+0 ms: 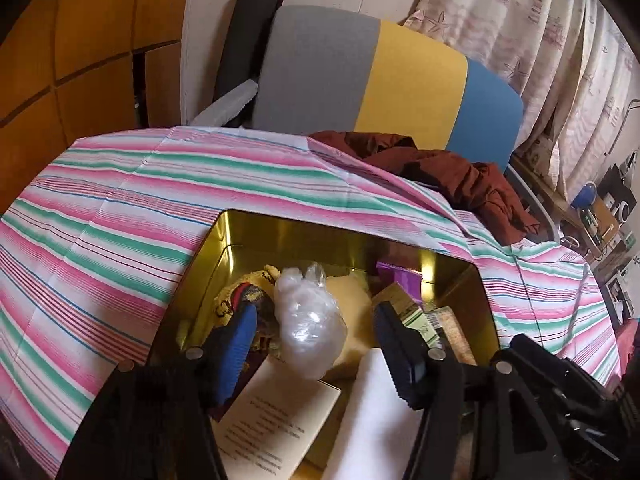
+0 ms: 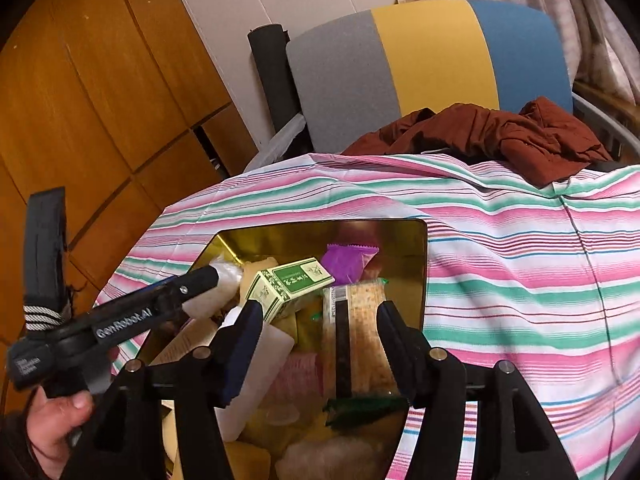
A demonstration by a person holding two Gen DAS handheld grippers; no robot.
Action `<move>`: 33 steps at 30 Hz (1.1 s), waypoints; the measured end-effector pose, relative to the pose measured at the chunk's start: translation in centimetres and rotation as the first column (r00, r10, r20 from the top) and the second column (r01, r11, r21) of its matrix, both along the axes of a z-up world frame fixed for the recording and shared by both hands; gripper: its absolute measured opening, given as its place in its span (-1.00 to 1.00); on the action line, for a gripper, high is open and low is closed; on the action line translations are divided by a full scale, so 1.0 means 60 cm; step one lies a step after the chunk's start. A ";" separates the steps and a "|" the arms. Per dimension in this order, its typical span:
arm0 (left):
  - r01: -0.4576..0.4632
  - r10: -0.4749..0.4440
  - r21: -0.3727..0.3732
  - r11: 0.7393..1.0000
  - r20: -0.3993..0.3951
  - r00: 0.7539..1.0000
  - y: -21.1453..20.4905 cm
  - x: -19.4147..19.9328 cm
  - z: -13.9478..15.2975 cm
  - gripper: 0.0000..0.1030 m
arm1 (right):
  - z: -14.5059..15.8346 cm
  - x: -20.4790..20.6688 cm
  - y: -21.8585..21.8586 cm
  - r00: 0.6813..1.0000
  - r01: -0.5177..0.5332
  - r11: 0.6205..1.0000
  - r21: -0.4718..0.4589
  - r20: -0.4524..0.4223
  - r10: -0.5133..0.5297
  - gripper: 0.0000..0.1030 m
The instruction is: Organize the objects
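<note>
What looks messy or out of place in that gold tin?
In the gold tin, the green-and-white box sits tilted atop other packets rather than flat. Behind the tin, a dark red garment lies crumpled on the striped cloth by the chair.

The left hand-held gripper [image 1: 316, 344] points downward with its jaws spread wide, nothing pinched between them. The right hand-held gripper [image 2: 320, 344] is likewise spread wide, angled down. A bare hand [image 2: 60, 420] grips the left handle.

1 gold tin [image 1: 280, 232] | 1 green box [image 2: 290, 284] | 1 purple packet [image 2: 346, 264] | 1 plastic bag [image 1: 308, 320]
</note>
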State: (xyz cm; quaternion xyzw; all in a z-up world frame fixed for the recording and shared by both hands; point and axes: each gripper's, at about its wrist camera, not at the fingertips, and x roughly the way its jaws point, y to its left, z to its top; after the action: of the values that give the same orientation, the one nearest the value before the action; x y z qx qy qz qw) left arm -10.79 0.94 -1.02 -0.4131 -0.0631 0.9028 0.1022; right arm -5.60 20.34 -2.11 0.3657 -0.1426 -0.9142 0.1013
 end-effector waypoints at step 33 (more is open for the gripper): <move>-0.167 0.160 -0.220 0.961 -0.050 0.986 0.001 0.146 0.051 0.20 | 0.043 0.057 -0.035 0.991 0.083 0.958 0.276 0.076 -0.108 1.00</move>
State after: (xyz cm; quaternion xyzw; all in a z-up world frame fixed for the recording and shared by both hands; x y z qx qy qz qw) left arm -2.04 1.01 2.05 -0.4010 0.0068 0.9158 -0.0188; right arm -2.19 18.23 0.47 0.4098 -0.0375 -0.9114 -0.0008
